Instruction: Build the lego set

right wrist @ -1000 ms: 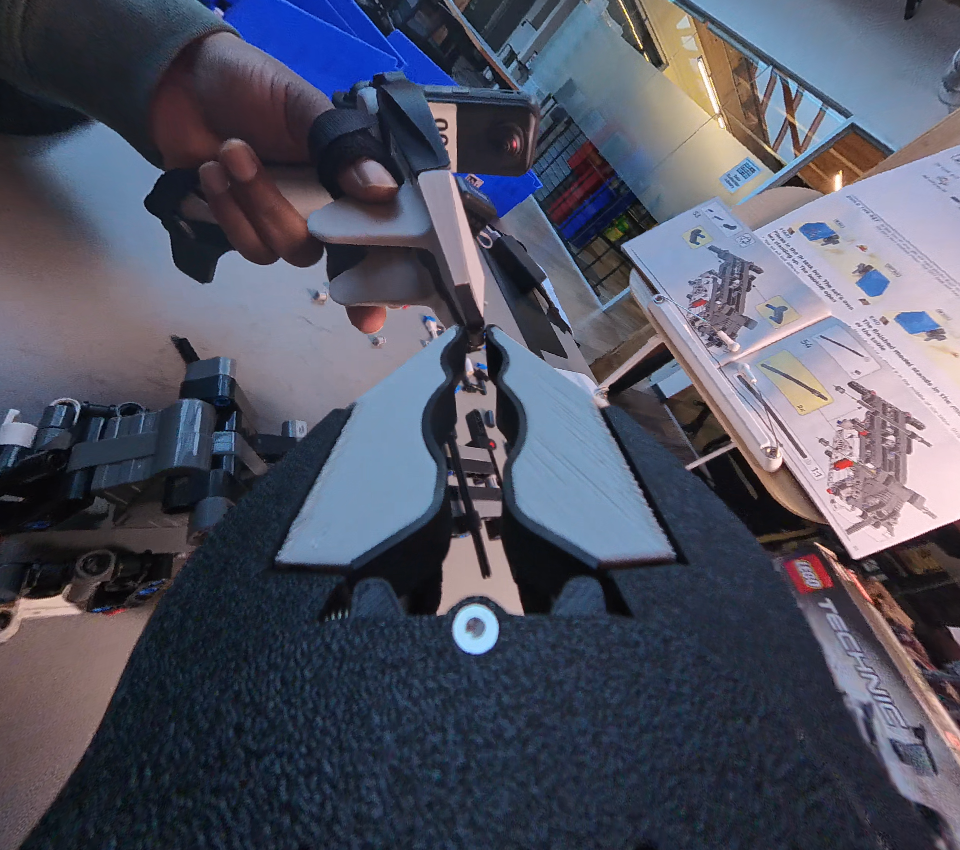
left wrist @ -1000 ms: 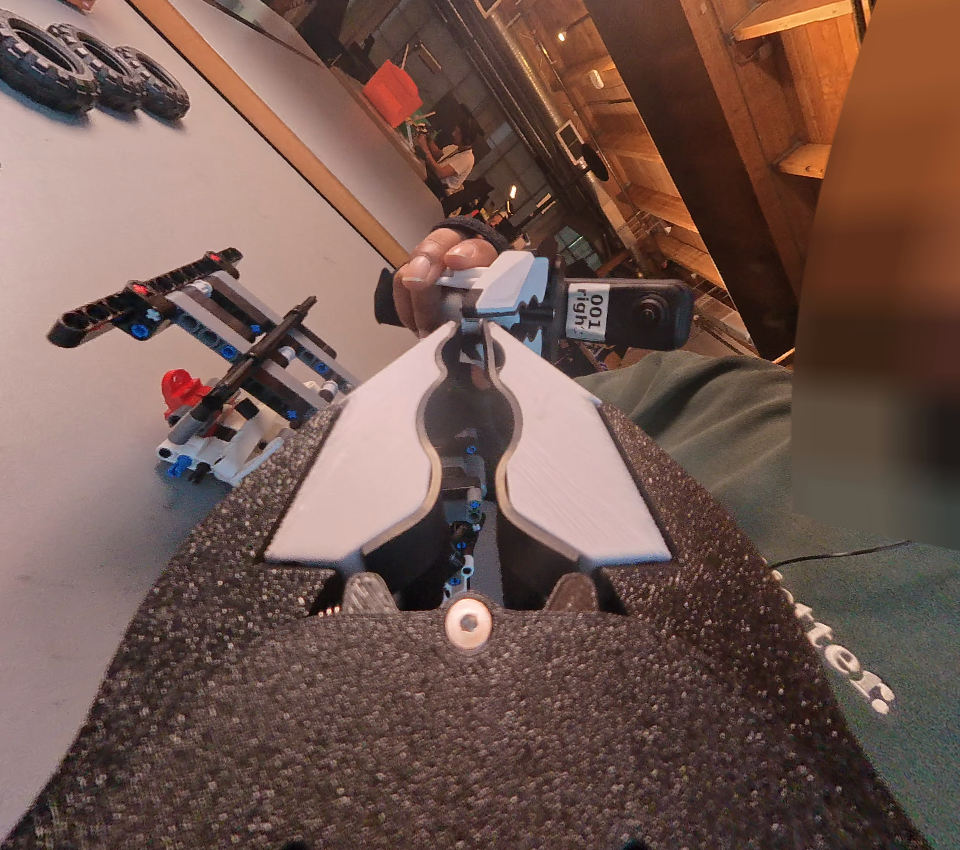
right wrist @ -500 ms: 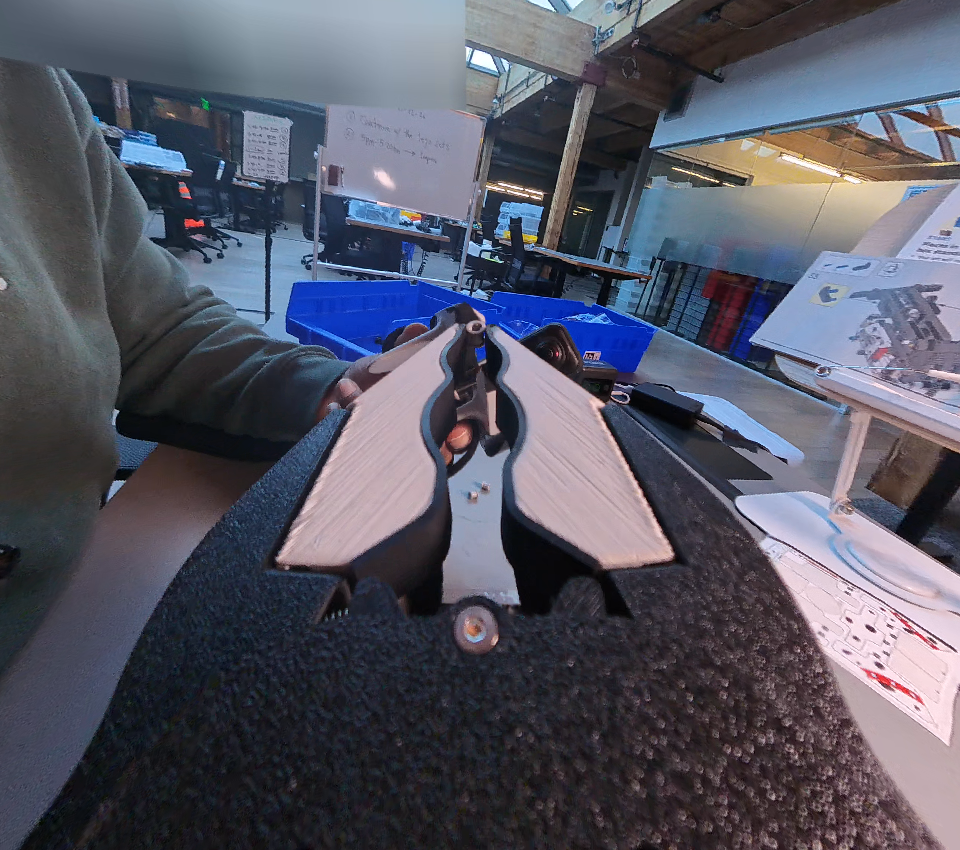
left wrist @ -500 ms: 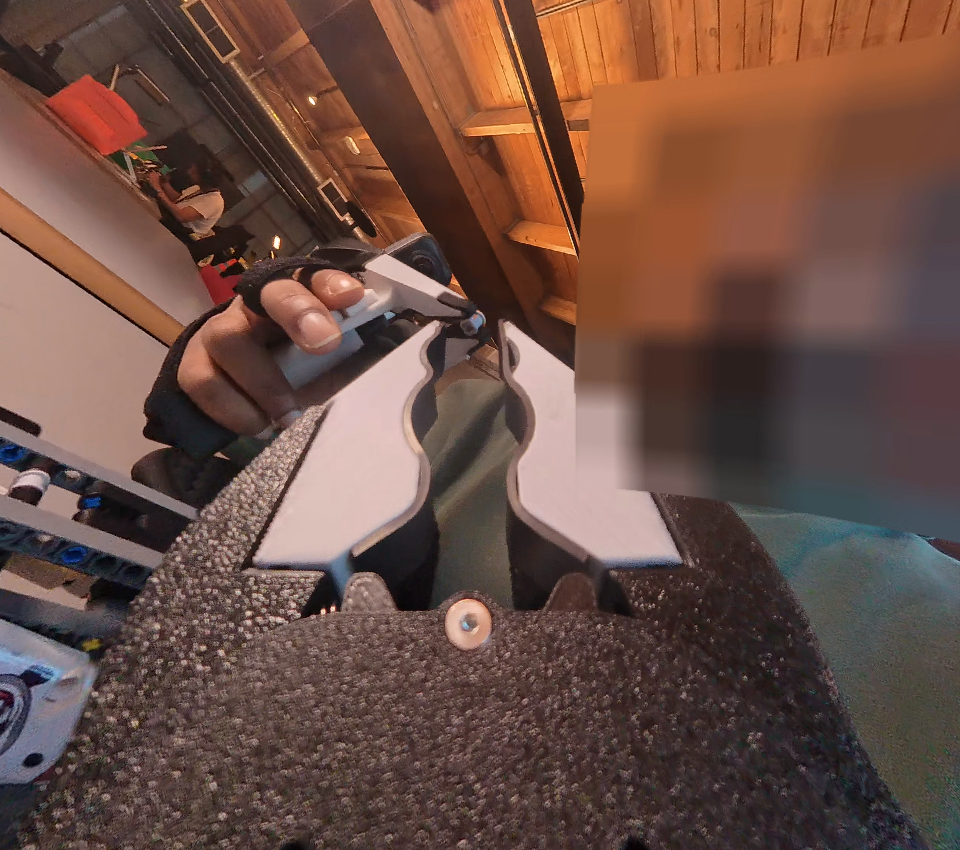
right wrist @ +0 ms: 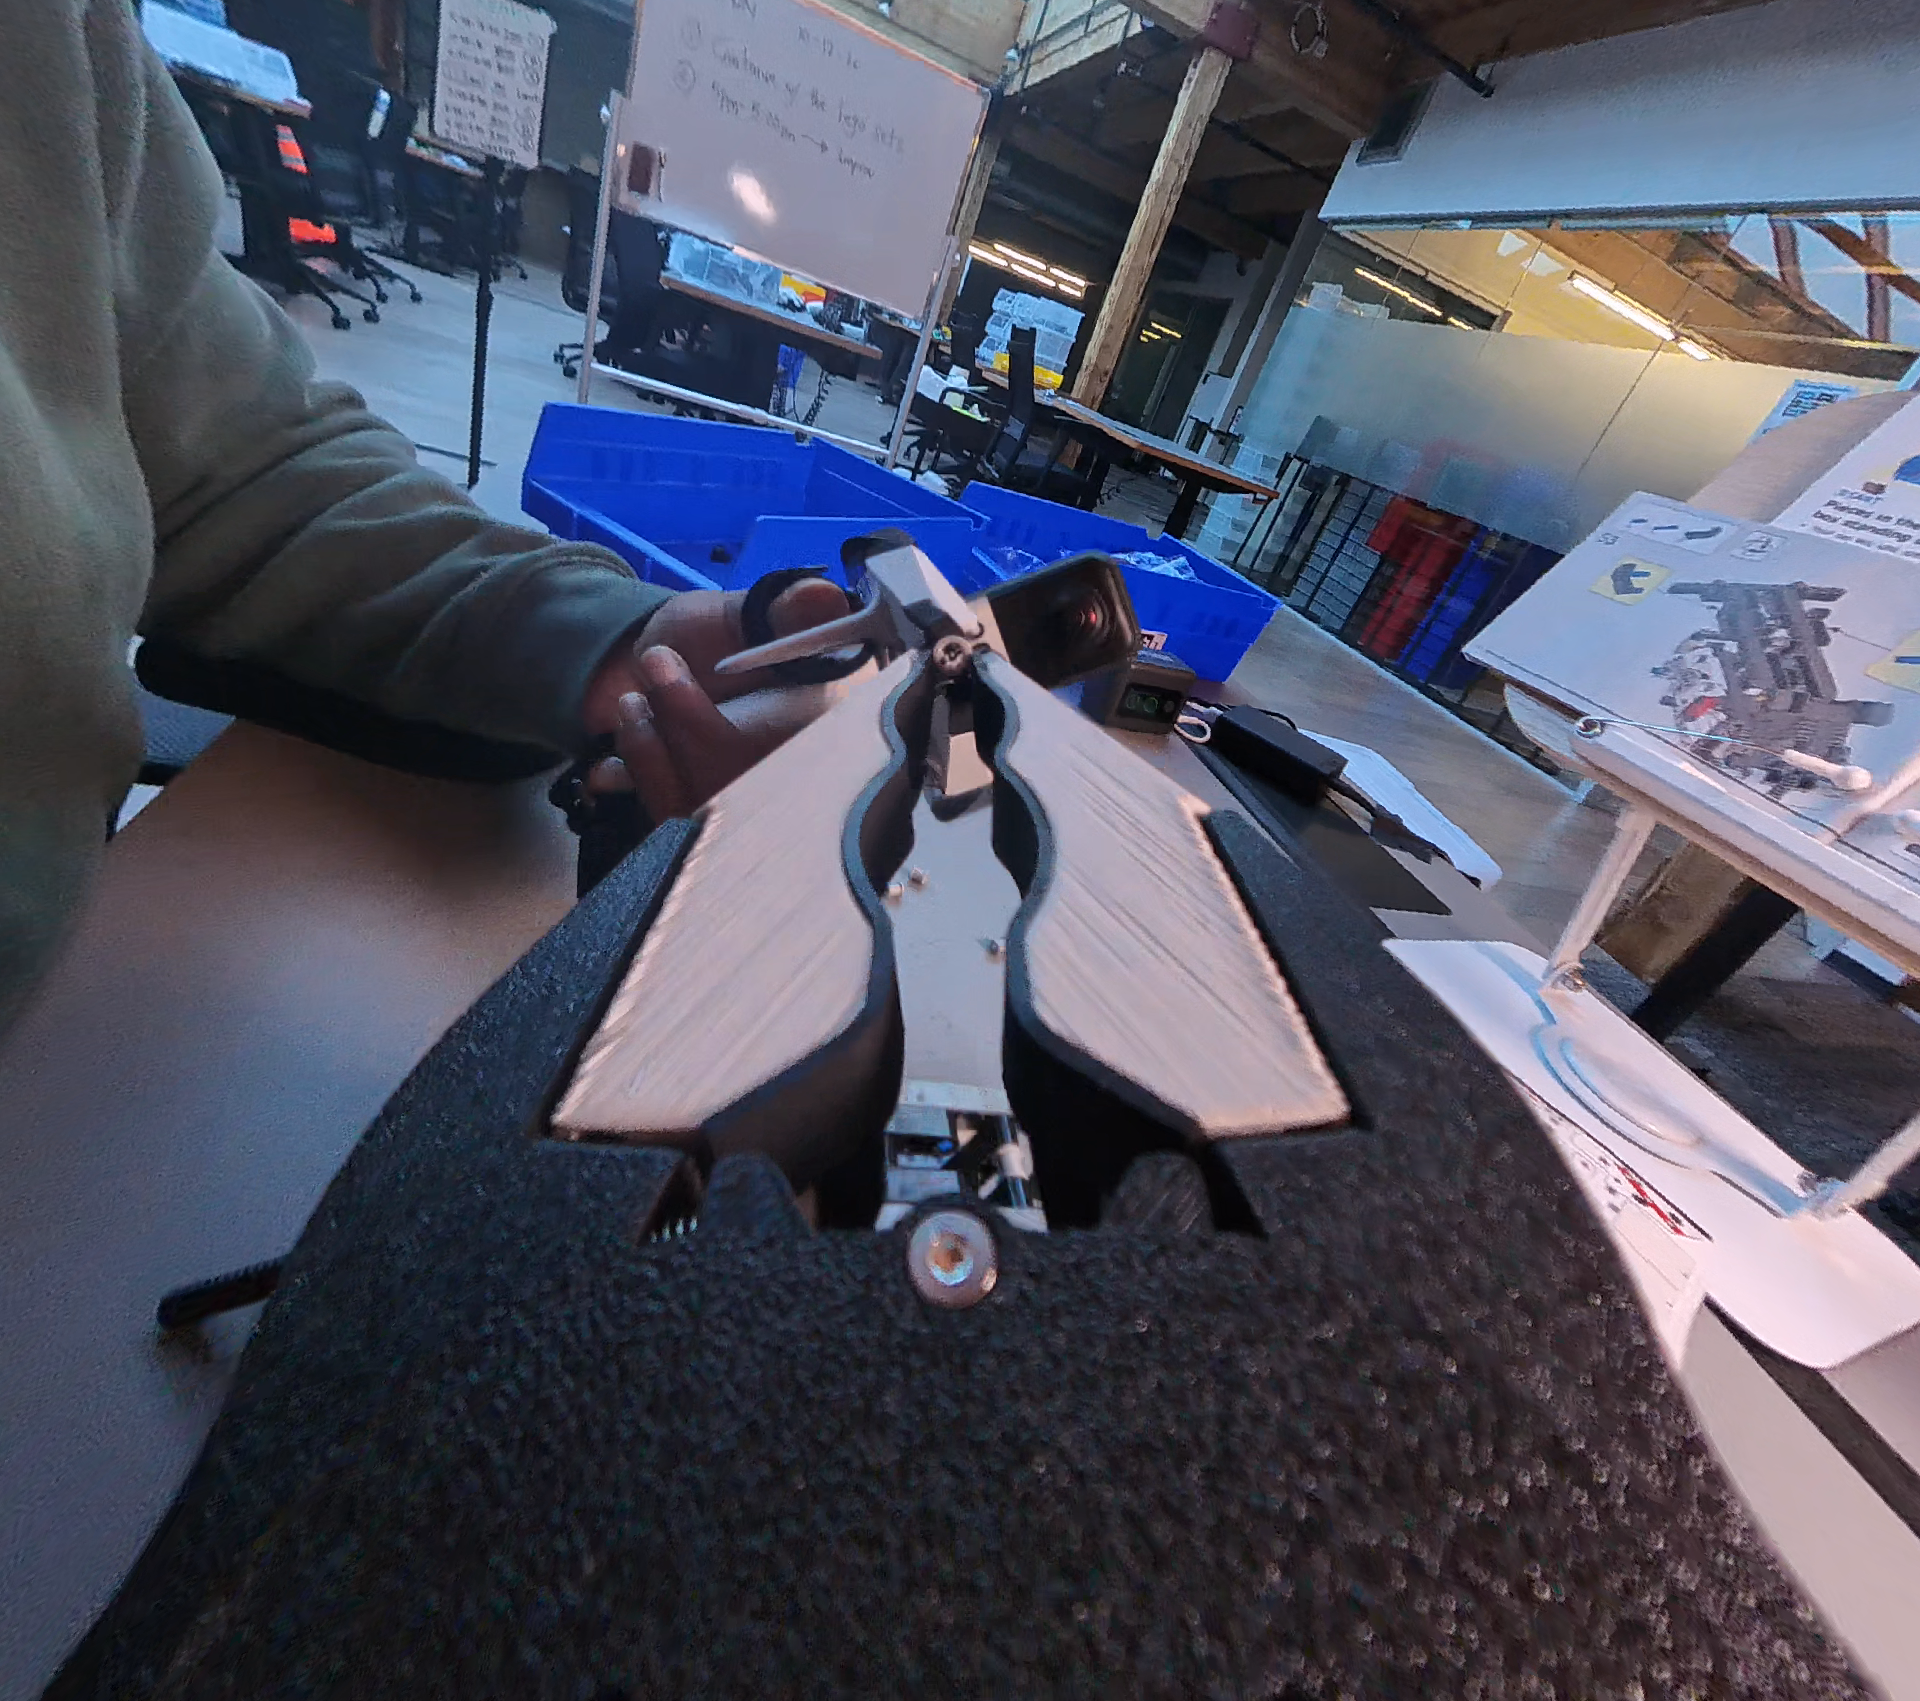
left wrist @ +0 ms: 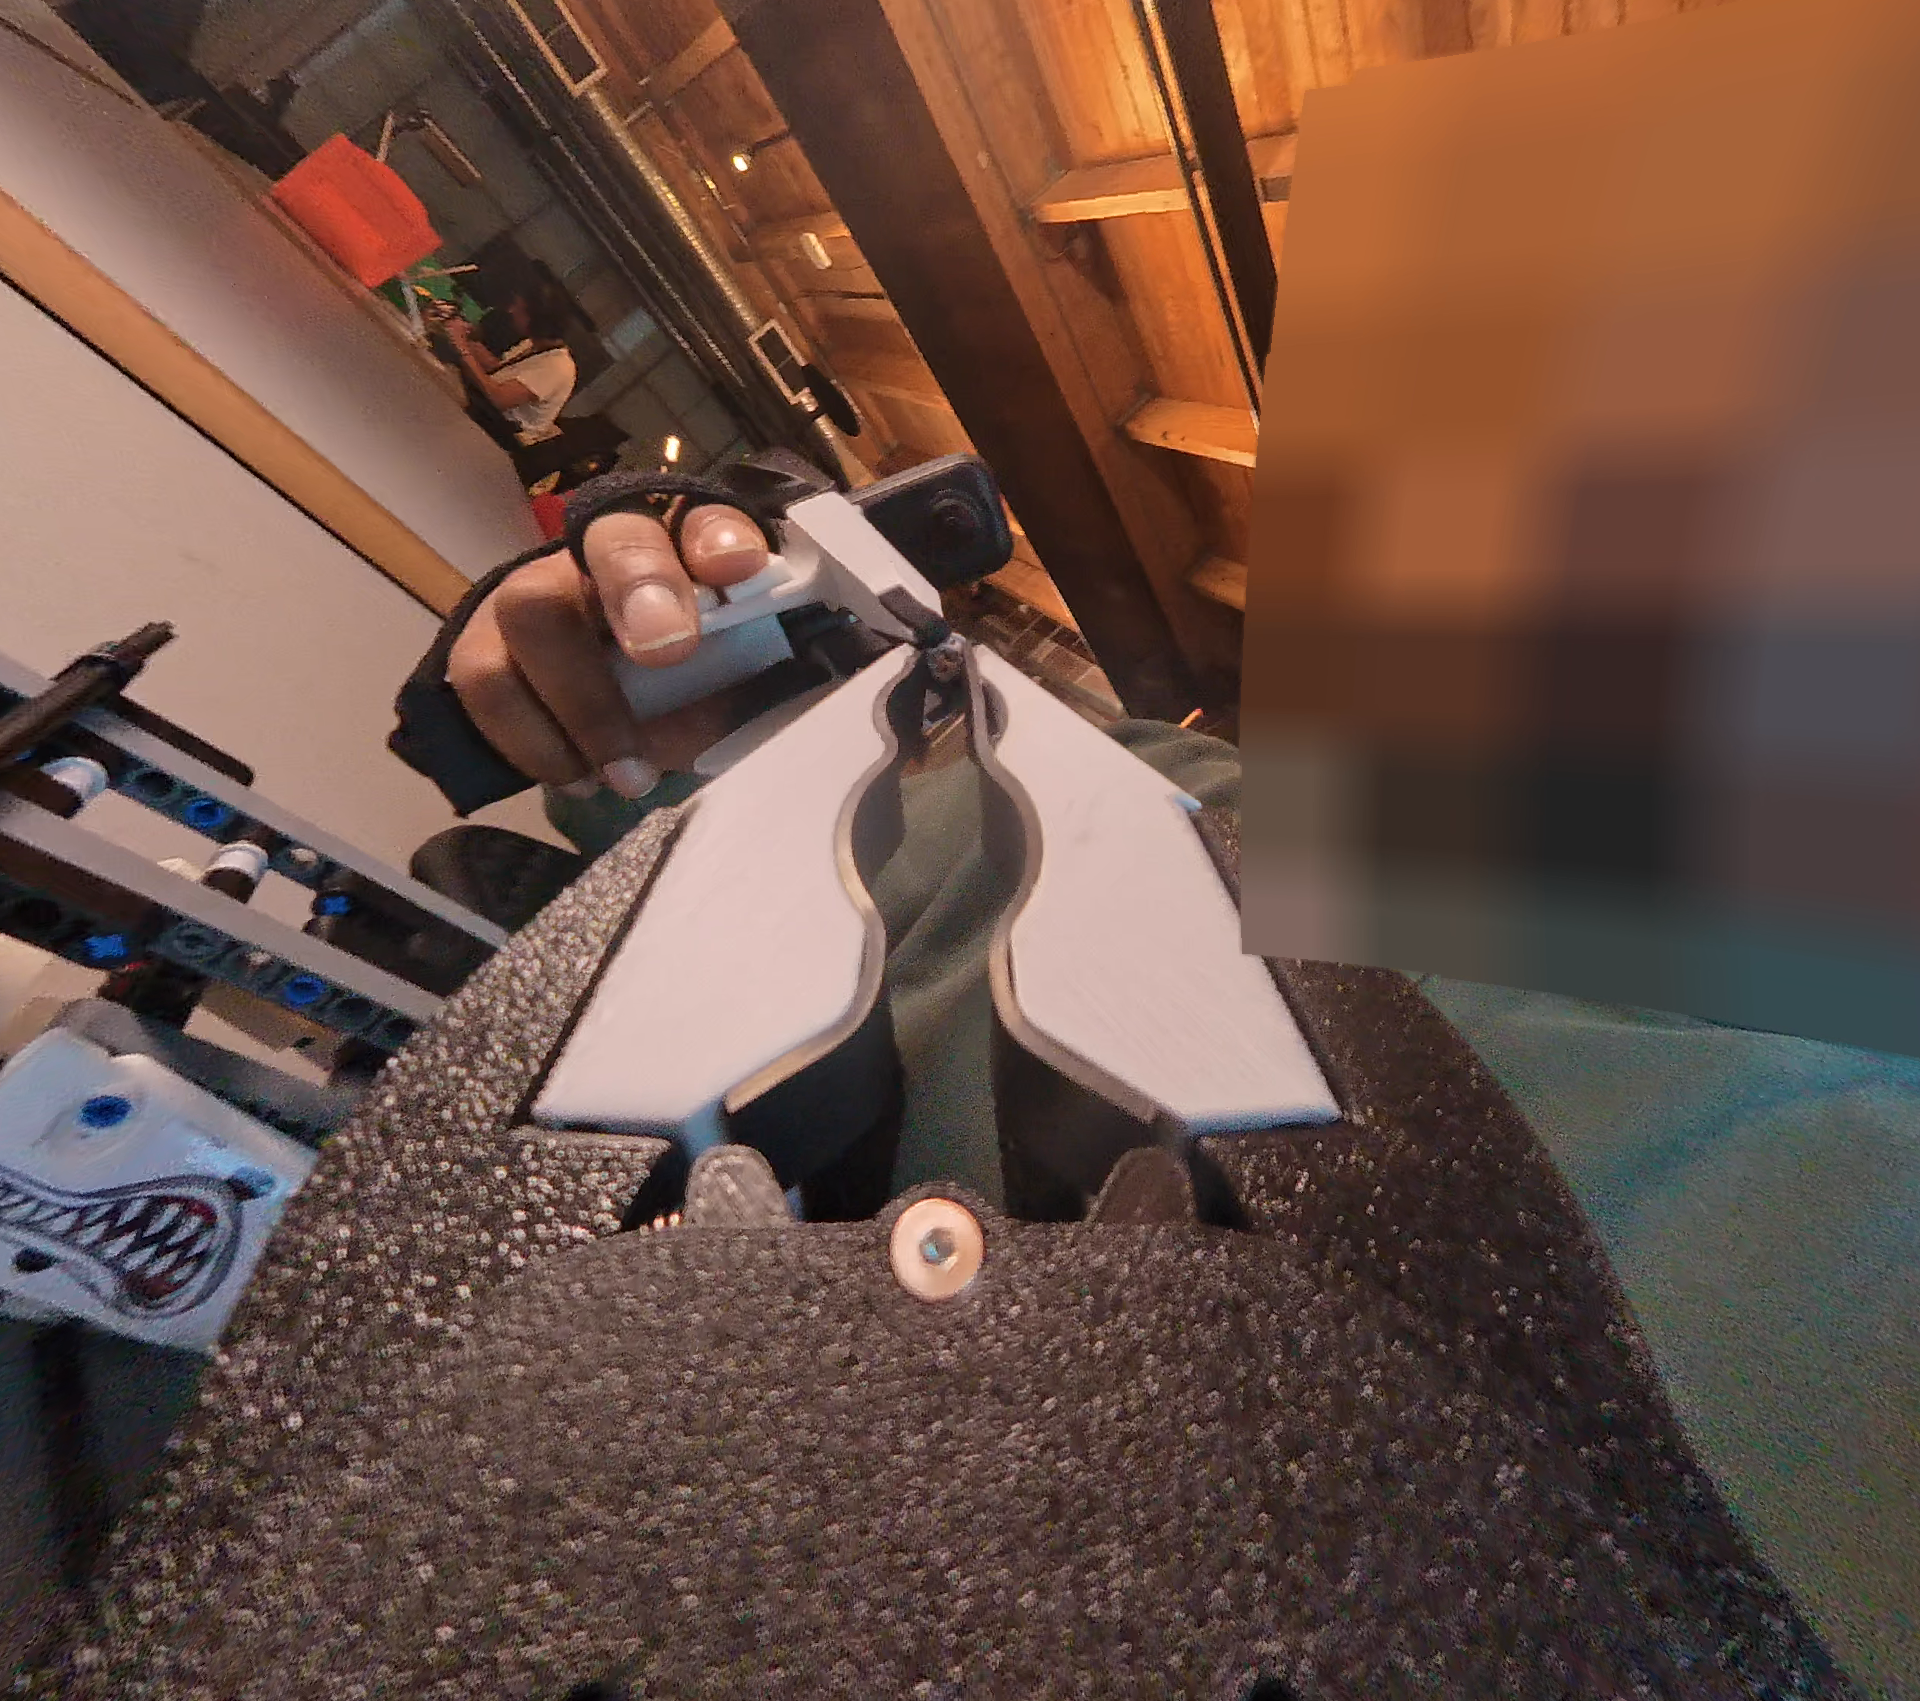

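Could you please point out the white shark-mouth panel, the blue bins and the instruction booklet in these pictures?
white shark-mouth panel (left wrist: 125,1225), left wrist view, on its printed face.
blue bins (right wrist: 665,477), right wrist view, on the nearest wall.
instruction booklet (right wrist: 1704,643), right wrist view, on the open page.

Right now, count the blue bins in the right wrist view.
2. One blue bin lies behind the left hand; the other blue bin sits right of it, behind the camera. More may be hidden.
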The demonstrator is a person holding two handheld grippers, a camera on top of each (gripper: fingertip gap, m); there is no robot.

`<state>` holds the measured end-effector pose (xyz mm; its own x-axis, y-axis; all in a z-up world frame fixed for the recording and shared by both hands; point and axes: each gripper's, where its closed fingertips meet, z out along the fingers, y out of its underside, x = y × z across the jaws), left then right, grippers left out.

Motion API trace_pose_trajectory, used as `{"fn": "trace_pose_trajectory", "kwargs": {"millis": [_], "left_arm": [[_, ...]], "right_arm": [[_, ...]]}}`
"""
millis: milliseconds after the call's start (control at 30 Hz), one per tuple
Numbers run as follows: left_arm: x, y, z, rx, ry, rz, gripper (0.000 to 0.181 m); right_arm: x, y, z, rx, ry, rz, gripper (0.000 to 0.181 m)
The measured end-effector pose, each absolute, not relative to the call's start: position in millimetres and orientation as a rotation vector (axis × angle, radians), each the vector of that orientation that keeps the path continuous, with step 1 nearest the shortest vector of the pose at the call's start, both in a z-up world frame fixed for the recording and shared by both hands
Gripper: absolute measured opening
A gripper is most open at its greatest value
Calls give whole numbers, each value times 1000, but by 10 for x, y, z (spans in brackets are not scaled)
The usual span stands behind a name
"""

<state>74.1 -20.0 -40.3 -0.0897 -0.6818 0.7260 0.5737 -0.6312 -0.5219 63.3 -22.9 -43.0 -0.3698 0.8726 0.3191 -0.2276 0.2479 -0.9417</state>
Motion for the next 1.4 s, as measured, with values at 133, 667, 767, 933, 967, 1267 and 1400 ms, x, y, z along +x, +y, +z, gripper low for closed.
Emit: {"fn": "trace_pose_trajectory", "kwargs": {"millis": [133, 667, 767, 933, 967, 1267, 1400], "left_arm": [[706, -138, -529, -1435, 141, -1686, 6], [713, -135, -608, -1518, 270, -1395, 6], [715, -138, -618, -1526, 282, -1374, 6], [705, -128, -664, -1554, 288, -1346, 6], [706, -127, -675, -1560, 292, -1337, 6], [724, -208, -581, -1496, 359, -1337, 14], [740, -266, -472, -1447, 391, -1329, 13]], "right_arm": [[598, -164, -560, -648, -1554, 1226, 7], [595, -146, -631, -658, -1600, 1175, 7], [598, -153, -639, -644, -1608, 1150, 7], [586, -140, -682, -616, -1624, 1066, 7], [586, -139, -692, -609, -1631, 1050, 6], [618, -156, -632, -626, -1590, 1187, 6], [666, -147, -541, -649, -1540, 1329, 6]]}}
